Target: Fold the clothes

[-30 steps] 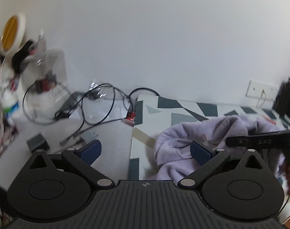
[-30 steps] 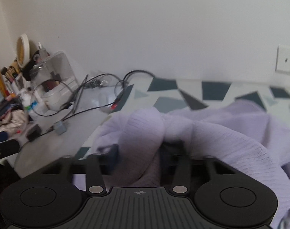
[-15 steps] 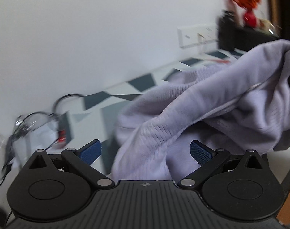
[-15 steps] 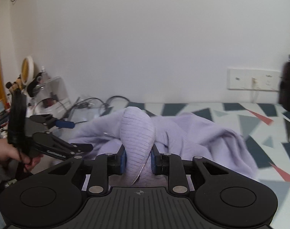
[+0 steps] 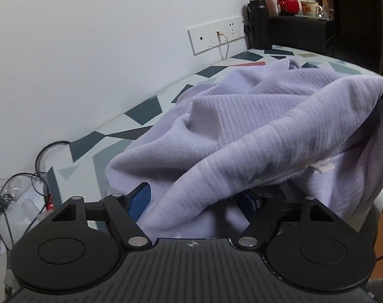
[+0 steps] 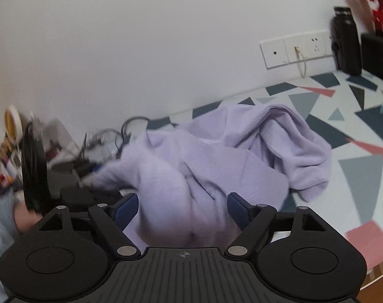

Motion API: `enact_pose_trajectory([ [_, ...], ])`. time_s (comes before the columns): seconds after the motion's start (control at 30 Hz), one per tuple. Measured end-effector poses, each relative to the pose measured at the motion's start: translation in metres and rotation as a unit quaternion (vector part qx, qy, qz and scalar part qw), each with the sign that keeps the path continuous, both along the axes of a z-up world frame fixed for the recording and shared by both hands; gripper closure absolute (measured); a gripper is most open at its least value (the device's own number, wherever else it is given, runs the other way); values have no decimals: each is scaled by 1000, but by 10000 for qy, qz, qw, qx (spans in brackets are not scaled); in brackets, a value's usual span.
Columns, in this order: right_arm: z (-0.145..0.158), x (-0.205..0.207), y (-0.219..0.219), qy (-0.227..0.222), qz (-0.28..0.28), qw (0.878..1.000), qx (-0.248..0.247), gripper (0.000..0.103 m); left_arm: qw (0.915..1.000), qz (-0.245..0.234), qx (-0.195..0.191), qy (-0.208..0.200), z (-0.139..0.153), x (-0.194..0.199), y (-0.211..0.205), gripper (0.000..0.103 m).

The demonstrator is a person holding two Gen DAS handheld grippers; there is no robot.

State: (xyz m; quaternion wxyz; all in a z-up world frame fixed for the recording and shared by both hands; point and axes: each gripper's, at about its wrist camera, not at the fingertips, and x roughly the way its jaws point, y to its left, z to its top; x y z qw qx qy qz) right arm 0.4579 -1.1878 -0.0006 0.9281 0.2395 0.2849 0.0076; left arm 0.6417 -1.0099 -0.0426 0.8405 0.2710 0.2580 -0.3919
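Released since earlier, lilac garment [image 6: 216, 166] lies between opening right gripper [image 6: 184, 208]; left gripper [image 5: 196, 199] closing around it.

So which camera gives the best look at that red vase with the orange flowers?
The left wrist view: the red vase stands sharp on the dark shelf, flowers cropped at the top. The right wrist view shows only a blurred red-and-orange smear at its top right corner.

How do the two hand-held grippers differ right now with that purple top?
The left hand-held gripper is closing around a raised fold of the lilac garment; the right hand-held gripper is opening, cloth loose between its blue pads. The left's far pad is hidden by cloth; both the right's show. Both are black.
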Motion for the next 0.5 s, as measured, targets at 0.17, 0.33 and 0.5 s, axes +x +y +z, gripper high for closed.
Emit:
enact_pose_trajectory([
  [0.17, -6, 17, 11, 316, -10, 9994, -159, 22, 9996, 148, 215, -89, -8, 4, 9, 25],
  [0.33, -23, 23, 12, 795, -385, 9954, -379, 52, 9989, 362, 238, 178, -11, 11, 21, 62],
  [0.5, -30, 10, -6, 1001, -1106, 9883, -333, 54, 9989, 307, 282, 227, -10, -9, 20, 47],
])
